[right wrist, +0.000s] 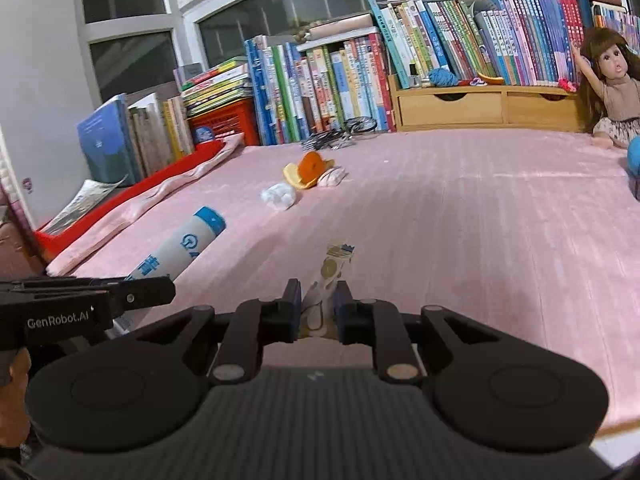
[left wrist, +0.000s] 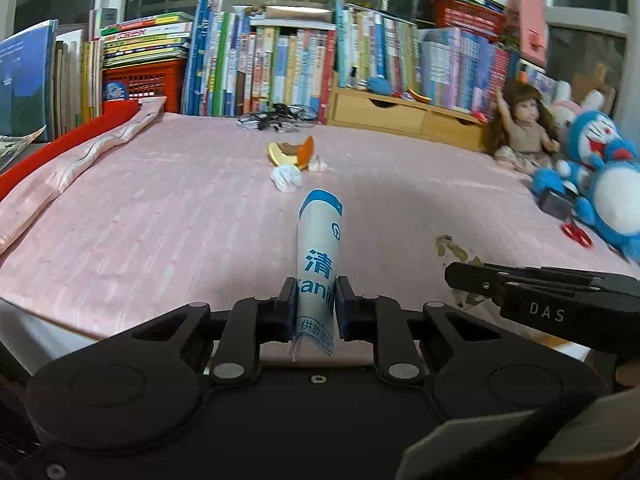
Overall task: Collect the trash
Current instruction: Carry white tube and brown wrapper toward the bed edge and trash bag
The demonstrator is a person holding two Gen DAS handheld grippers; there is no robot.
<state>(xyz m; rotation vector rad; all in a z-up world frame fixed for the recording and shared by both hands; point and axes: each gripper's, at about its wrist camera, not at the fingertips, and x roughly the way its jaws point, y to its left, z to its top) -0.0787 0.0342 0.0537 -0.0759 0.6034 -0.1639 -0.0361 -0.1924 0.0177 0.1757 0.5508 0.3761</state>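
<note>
My left gripper (left wrist: 316,294) is shut on a white and blue paper bag (left wrist: 319,240) that sticks forward over the pink bed. The same bag (right wrist: 188,244) shows at the left of the right wrist view. My right gripper (right wrist: 318,296) is shut on a small crumpled wrapper (right wrist: 332,272) with a gold and blue print; that wrapper (left wrist: 454,250) shows ahead of the right gripper's fingers (left wrist: 476,278). Farther up the bed lie orange peels (left wrist: 298,151) (right wrist: 308,170), a crumpled white tissue (left wrist: 286,178) (right wrist: 280,196) and a small pale scrap (right wrist: 332,178).
Books (left wrist: 280,64) and a wooden drawer unit (left wrist: 400,114) line the bed's far side. A doll (left wrist: 520,128), blue plush toys (left wrist: 600,176) and red scissors (left wrist: 576,234) sit at the right. A red and pink folded blanket (left wrist: 72,160) lies along the left edge.
</note>
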